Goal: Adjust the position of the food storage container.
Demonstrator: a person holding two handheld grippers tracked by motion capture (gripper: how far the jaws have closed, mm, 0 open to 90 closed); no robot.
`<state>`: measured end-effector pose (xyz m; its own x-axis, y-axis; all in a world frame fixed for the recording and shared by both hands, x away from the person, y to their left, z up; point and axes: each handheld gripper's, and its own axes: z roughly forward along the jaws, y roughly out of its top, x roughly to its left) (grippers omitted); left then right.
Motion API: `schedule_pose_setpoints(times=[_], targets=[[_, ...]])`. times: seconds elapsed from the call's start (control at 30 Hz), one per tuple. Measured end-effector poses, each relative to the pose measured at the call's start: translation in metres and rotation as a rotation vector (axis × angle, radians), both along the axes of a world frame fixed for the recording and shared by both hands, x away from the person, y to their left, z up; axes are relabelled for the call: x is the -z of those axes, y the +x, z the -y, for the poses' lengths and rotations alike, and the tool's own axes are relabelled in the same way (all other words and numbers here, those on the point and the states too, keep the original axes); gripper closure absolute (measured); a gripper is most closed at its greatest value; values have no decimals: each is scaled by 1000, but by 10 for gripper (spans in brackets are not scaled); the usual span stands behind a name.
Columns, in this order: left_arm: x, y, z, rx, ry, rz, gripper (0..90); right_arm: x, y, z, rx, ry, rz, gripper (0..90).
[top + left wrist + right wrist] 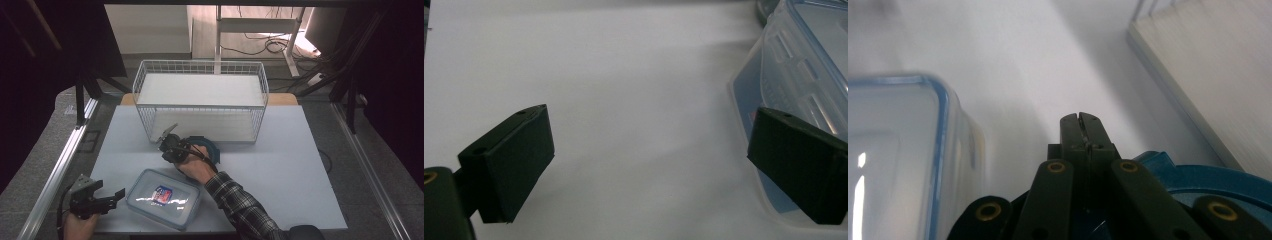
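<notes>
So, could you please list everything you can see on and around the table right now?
Wire basket: one, white, at the table's far middle, a pale board inside.
Clear container: one, see-through with a blue-edged lid and a label, near edge, left of centre.
Round blue lid: one, blue, just before the basket, partly under the right hand.
Table: one, pale grey top.
Frame rails: two, silver, along the table's sides.
Left hand-held gripper: one, black, jaws wide apart beside the clear container, nothing between them.
Right hand-held gripper: one, black, jaws shut together, above the round blue lid.
Sleeve: one, plaid, from bottom right.
</notes>
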<state>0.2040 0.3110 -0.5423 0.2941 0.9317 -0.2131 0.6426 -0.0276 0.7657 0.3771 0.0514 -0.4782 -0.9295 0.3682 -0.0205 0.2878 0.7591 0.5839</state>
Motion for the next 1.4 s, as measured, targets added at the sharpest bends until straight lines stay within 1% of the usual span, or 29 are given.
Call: schedule_pose_setpoints(times=[0.1, 0.13, 0.17, 0.27, 0.43, 0.53, 0.57, 0.63, 0.67, 0.73, 0.77, 0.8, 0.83, 0.87, 0.9, 0.97, 1.0, 1.03, 1.17, 1.27, 1.4], targets=[[0, 0, 0, -5, -6, -3, 44, -1, 1, 15, 15, -2, -5, 900], [0, 0, 0, -5, -6, -3, 43, -1, 1, 15, 15, -2, -5, 900], [0, 0, 0, -5, -7, -4, 43, -2, 3, 26, 25, 4, -16, 899], [0, -1, 0, -4, -6, -5, 43, -3, 3, 39, 41, -1, -19, 900], [1, 0, 0, -4, -9, -8, 43, -4, 4, 64, 76, 8, -23, 900], [1, 0, 0, -2, -6, -11, 43, -4, 4, 79, 103, 15, -26, 899], [1, 0, 0, -2, -6, -11, 43, -5, 4, 89, 126, 15, -33, 900], [1, 0, 0, -2, -6, -12, 43, -5, 5, 99, 146, 21, -37, 900], [1, 0, 0, -2, -6, -13, 43, -6, 5, 108, 164, 26, -39, 899], [1, 0, 0, -2, -7, -14, 44, -6, 6, 122, 184, 28, -34, 899], [1, 0, 0, -2, -7, -14, 44, -6, 6, 122, 184, 28, -34, 899], [1, 0, 0, -2, -7, -15, 44, -7, 6, 129, 199, 27, -30, 900], [1, 0, 1, -2, -6, -16, 44, -8, 7, 143, 227, 29, -32, 899], [1, 0, 1, -2, -6, -16, 44, -8, 7, 143, 227, 29, -32, 899], [1, 0, 1, -2, -7, -18, 43, -8, 7, 154, 252, 30, -29, 900], [1, 0, 1, -2, -8, -20, 43, -9, 7, 164, 267, 31, -25, 899], [1, 0, 1, -2, -8, -20, 44, -9, 7, 164, 267, 31, -25, 899], [1, 0, 1, -3, -10, -20, 44, -9, 6, 174, 281, 42, -35, 900], [1, 0, 1, -2, -11, -22, 44, -9, 5, 189, 306, 43, -23, 899], [2, 1, 1, 0, -9, -25, 44, -10, 4, 202, 334, 58, -35, 899], [2, 1, 1, 1, -11, -27, 44, -11, 2, 221, 365, 62, -35, 899]])
